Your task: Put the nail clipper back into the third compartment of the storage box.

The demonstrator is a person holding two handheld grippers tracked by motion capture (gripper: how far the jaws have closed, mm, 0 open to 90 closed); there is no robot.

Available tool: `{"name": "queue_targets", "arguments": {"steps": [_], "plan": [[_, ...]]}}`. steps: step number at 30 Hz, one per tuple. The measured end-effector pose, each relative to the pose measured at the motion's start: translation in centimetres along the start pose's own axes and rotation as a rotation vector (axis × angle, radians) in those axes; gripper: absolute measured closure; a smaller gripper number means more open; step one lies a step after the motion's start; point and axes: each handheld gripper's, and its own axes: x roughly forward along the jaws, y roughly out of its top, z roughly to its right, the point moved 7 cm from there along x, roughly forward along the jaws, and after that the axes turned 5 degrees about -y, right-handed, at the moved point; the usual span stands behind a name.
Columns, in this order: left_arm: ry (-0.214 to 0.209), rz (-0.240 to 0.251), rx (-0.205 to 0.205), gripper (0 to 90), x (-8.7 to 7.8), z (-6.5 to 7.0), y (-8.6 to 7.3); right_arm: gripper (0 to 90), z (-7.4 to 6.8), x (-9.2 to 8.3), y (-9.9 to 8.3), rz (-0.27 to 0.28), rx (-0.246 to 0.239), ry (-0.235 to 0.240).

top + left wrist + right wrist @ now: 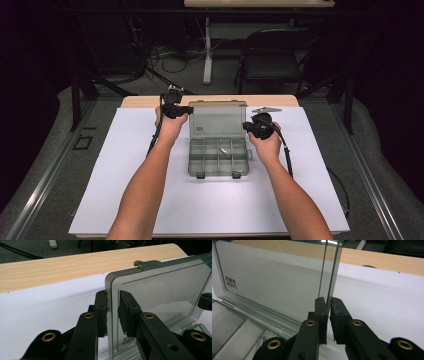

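We find the organizer box (218, 157) mid-sheet on the white paper (125, 175), its lid (217, 120) raised upright. The left gripper (112, 306) clamps the lid's left edge; the right gripper (328, 306) clamps its right edge. Bare paper lies on every side of the box.

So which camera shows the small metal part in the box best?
The high view: the metal part lies in a middle compartment of the box. The right gripper view catches its end at the bottom edge.
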Motion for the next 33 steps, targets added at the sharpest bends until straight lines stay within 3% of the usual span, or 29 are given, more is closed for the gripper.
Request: {"name": "queue_targets", "arguments": {"steps": [9,22,26,33], "plan": [[0.008,-0.005,-0.001,84.4,-0.2,-0.1,-0.1,84.2,0.0,0.0,0.0,0.004,0.002,0.002],[0.025,0.03,0.01,85.0,-0.6,0.3,-0.4,81.3,-0.1,-0.3,0.1,0.013,-0.006,0.002],[0.022,0.042,0.015,85.1,-0.9,0.5,-0.6,79.8,-0.1,-0.9,0.5,0.023,0.011,-0.005],[0.026,0.077,0.031,85.4,-1.4,0.8,-1.0,74.7,-0.3,-2.8,1.4,0.029,-0.021,-0.023]]}}
